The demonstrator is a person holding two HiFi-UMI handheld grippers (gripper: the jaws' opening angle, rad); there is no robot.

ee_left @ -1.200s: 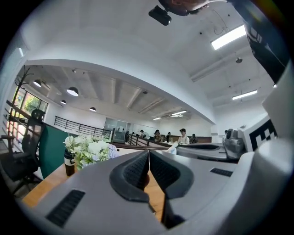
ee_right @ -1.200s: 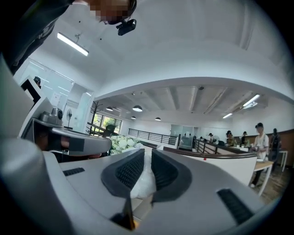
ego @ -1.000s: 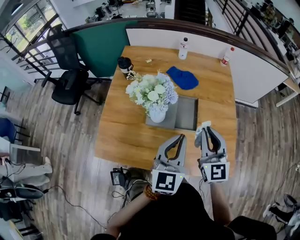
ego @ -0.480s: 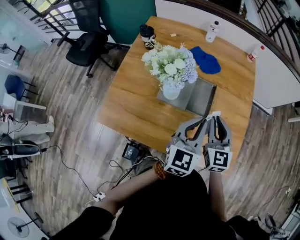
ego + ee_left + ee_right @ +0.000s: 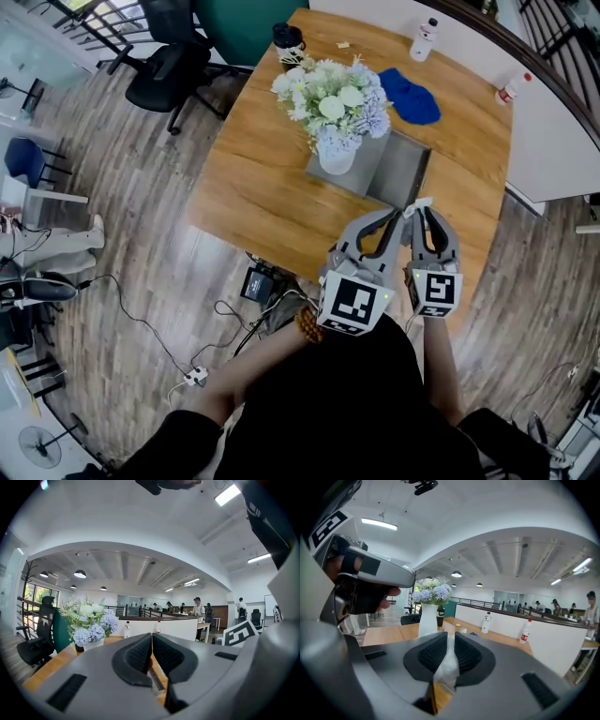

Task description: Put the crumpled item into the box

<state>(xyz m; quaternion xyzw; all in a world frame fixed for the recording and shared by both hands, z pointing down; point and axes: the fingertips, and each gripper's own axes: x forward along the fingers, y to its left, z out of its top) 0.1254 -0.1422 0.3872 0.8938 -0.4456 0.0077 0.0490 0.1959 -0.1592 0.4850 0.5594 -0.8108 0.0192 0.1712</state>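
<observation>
A white crumpled item (image 5: 447,663) sits pinched between the pads of my right gripper (image 5: 449,641). In the head view that gripper (image 5: 419,212) hangs over the table's near right part, and the crumpled item (image 5: 421,202) pokes out at its tips, just short of the grey box (image 5: 405,176). My left gripper (image 5: 395,219) is close beside it on the left, tips nearly touching the right one. In the left gripper view the left gripper (image 5: 152,638) has its jaws together with nothing between them.
A white vase of flowers (image 5: 333,103) stands on the left part of the grey box. Behind lie a blue cloth (image 5: 412,97), a black cup (image 5: 286,42) and two bottles (image 5: 425,38) (image 5: 507,92). The wooden table's near edge (image 5: 281,253) is below the grippers. Office chairs (image 5: 164,66) stand at the left.
Both grippers have come down, the right one more, and now sit side by side near the box's near edge. The right gripper keeps its hold on the white item.
</observation>
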